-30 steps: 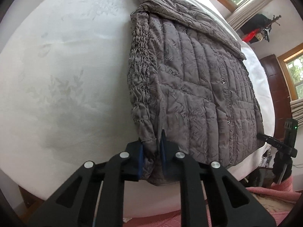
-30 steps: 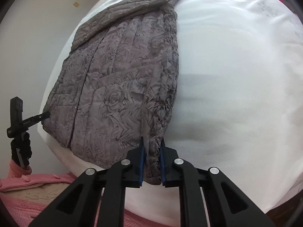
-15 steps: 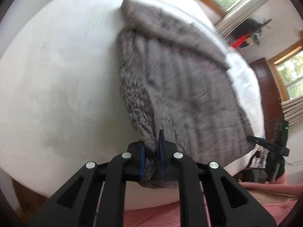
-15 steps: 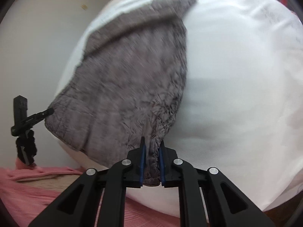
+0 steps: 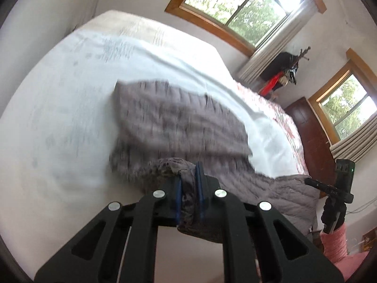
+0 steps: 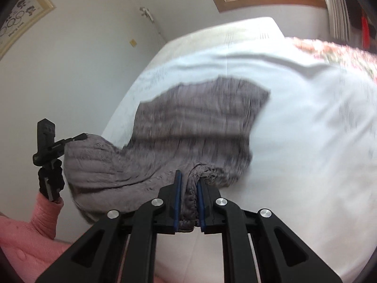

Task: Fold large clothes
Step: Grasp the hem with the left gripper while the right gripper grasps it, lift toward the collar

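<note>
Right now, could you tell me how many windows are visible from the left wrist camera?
2. One window is at the top, above the far end of the bed. The other window is at the right edge, above the dark wooden door. More may lie outside the frame.

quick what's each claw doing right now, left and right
Left claw: closed on the jacket hem.
Right claw: closed on the jacket's other hem corner.

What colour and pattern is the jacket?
Grey-brown, quilted in stitched rows; jacket shows best in the right wrist view.
</note>
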The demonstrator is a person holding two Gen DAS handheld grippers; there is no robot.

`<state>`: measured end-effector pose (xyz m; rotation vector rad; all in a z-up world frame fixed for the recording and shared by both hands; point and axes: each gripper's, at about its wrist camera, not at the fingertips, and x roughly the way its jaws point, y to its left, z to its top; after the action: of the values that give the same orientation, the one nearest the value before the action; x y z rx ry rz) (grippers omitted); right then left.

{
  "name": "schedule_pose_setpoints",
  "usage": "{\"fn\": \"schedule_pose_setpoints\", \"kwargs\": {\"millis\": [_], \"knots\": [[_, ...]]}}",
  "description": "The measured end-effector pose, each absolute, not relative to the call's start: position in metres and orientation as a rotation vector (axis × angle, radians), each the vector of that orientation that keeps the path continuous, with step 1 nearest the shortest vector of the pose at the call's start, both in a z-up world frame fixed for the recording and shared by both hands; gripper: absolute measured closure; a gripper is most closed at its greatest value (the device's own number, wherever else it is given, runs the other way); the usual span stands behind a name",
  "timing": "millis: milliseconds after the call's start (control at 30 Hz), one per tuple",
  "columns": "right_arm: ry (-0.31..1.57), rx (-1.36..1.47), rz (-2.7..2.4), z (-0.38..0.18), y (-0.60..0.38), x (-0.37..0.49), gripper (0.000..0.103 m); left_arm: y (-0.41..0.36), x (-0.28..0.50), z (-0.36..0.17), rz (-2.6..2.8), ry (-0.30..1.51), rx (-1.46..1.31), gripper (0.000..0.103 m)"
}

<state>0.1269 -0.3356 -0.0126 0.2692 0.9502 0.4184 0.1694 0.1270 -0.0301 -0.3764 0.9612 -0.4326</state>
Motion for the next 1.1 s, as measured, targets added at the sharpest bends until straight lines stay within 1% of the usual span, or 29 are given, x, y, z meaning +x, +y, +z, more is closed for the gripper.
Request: {"fn": "schedule_pose_setpoints", "kwargs": {"millis": [200,333,533,767,933,1100], "knots": [[0.937,0.274,0.366,0.0,-0.348,0.202,0.091,0.123,0.241,-0.01,-0.427,0.906,-0.353,0.094],[0.951,0.28,0.313,-0.005,-0.357,0.253,0.091,0.118,0.291,-0.013,-0.381,0.895,-0.314,0.094],[1.024,0.28,0.273,-0.038,-0.359,0.326,0.091,0.109,0.361,-0.046,-0.317,0.956,-0.269,0.094],[1.116,0.322,0.251,-0.086,-0.366,0.387,0.092,0.106,0.421,-0.106,-0.275,1.069,-0.276,0.094],[1.153,0.366,0.25,-0.11,-0.37,0.41,0.091,0.108,0.448,-0.136,-0.265,1.119,-0.292,0.094],[1.174,0.385,0.249,-0.119,-0.373,0.417,0.091,0.105,0.464,-0.151,-0.259,1.15,-0.29,0.093]]}}
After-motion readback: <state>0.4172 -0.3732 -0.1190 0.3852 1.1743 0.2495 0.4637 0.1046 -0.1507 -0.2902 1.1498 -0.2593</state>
